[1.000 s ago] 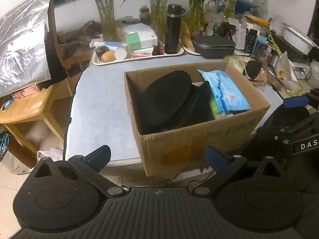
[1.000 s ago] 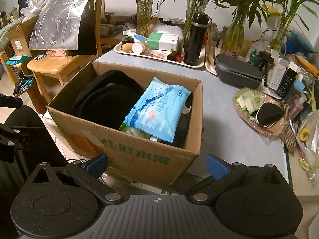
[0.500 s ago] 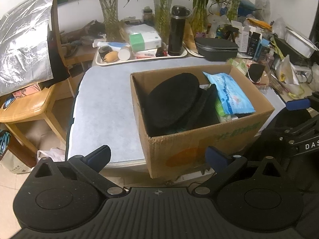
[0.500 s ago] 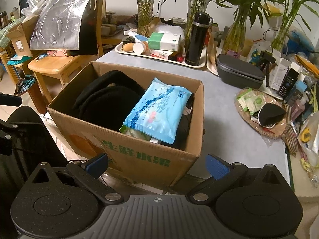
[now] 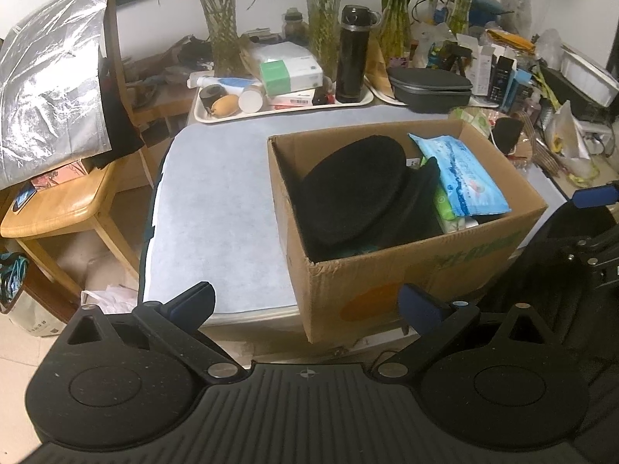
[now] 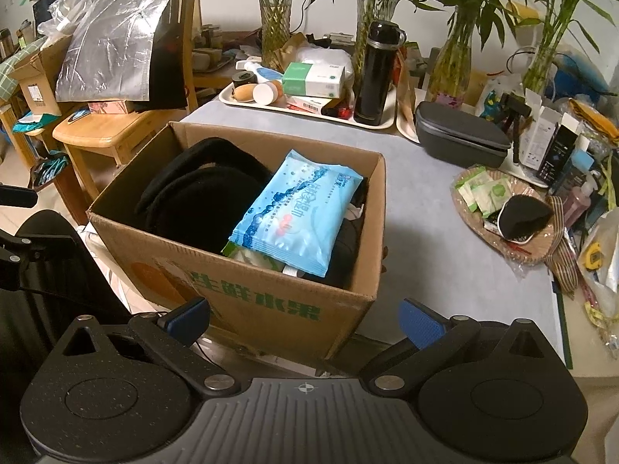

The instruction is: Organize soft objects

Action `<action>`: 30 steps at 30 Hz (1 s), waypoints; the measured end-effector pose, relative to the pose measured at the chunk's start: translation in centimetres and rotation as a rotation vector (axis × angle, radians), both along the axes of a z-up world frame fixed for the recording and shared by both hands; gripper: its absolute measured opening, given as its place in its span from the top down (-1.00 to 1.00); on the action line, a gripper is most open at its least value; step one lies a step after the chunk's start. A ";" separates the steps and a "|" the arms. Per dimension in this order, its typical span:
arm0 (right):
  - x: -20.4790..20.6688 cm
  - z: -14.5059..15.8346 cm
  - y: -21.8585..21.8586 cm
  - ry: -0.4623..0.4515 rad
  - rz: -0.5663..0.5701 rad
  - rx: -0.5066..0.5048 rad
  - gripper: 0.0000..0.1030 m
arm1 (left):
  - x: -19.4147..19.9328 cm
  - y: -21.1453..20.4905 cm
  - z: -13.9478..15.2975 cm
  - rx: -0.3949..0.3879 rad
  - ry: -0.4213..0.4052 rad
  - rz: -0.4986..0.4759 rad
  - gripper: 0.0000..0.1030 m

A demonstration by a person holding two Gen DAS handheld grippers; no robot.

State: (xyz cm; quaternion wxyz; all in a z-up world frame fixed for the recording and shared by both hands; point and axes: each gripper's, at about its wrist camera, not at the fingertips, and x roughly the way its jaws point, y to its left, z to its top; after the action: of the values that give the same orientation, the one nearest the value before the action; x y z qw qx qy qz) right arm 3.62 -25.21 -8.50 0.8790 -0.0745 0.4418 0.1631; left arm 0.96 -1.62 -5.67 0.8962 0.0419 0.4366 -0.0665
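A cardboard box point(image 5: 418, 270) point(image 6: 247, 290) stands at the table's near edge. Inside lie a black soft hat point(image 5: 348, 185) point(image 6: 201, 201), a blue wet-wipe pack point(image 5: 460, 172) point(image 6: 298, 212) and a green pack point(image 5: 445, 205) beneath it. My left gripper point(image 5: 305, 301) is open and empty, held in front of the box's left front corner. My right gripper point(image 6: 305, 317) is open and empty, held in front of the box's right front corner. The right gripper's blue fingertip point(image 5: 595, 196) shows at the left view's right edge.
The grey table point(image 5: 216, 208) point(image 6: 437, 232) carries a white tray point(image 5: 278, 110) with a black flask point(image 5: 350, 54), a dark case point(image 6: 460, 139), vases and a woven plate point(image 6: 503, 216) with a black pad. A wooden stool point(image 5: 65, 201) stands at the left.
My left gripper has shifted left, so the box sits further right in its view. The right gripper has barely moved. Both stay open and empty.
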 end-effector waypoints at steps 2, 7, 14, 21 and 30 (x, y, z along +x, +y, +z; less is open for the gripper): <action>0.0 0.0 0.0 -0.002 0.000 0.000 -1.00 | 0.0 0.1 0.0 -0.001 0.000 0.002 -1.00; 0.1 0.0 0.1 -0.003 0.002 0.002 -1.00 | 0.2 0.2 -0.1 -0.004 0.004 0.005 -1.00; 0.2 0.1 0.2 -0.007 0.002 -0.001 -1.00 | 0.2 0.3 0.0 -0.005 0.007 0.004 -1.00; 0.2 0.0 0.1 -0.007 0.001 0.001 -1.00 | 0.2 0.1 0.0 0.009 0.000 0.005 -1.00; 0.2 0.0 -0.1 -0.004 -0.004 0.005 -1.00 | 0.3 0.2 0.0 0.001 0.006 0.017 -1.00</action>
State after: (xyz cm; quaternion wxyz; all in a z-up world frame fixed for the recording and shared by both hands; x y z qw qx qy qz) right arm 3.86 -25.31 -8.51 0.8804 -0.0717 0.4398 0.1622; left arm 1.29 -1.42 -5.68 0.8955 0.0387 0.4395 -0.0586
